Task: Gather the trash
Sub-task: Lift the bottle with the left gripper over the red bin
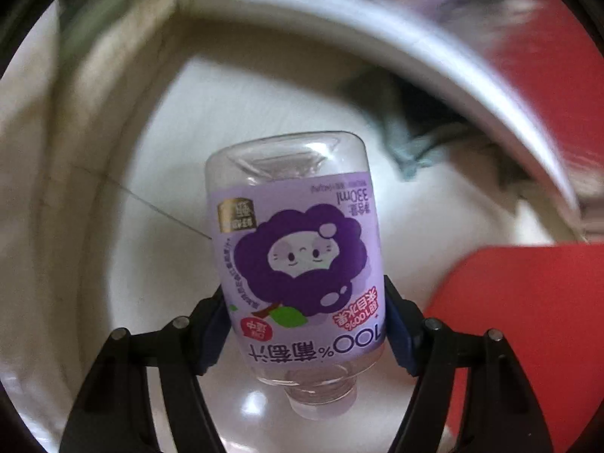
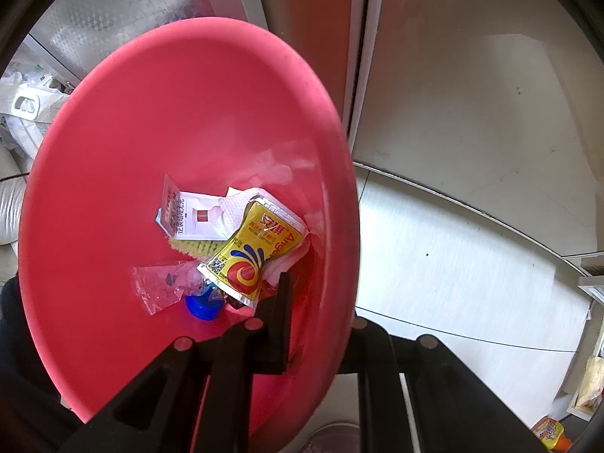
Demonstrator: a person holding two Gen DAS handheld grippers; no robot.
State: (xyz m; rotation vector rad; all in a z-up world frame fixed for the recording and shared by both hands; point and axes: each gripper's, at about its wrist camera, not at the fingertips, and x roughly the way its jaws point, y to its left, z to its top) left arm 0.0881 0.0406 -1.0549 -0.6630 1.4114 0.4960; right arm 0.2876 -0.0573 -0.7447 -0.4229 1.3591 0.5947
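My left gripper (image 1: 307, 324) is shut on an empty clear juice bottle (image 1: 298, 253) with a purple grape label, held upside down to the camera, neck toward me, above the pale floor. My right gripper (image 2: 321, 324) is shut on the rim of a red basin (image 2: 151, 120), one finger (image 2: 277, 317) inside and the other behind the rim. The basin holds a yellow sachet (image 2: 253, 253), a white paper packet (image 2: 192, 215), crumpled tissue, clear plastic wrap (image 2: 162, 287) and a blue cap (image 2: 202, 305). The basin's red edge (image 1: 521, 324) shows at the right of the left wrist view.
A grey-green cloth (image 1: 411, 143) lies on the floor under a metal-framed door (image 1: 434, 49). In the right wrist view a sliding door frame (image 2: 358, 75) stands behind the basin, white bags (image 2: 26, 113) lie at left, and an orange packet (image 2: 549, 432) lies at lower right.
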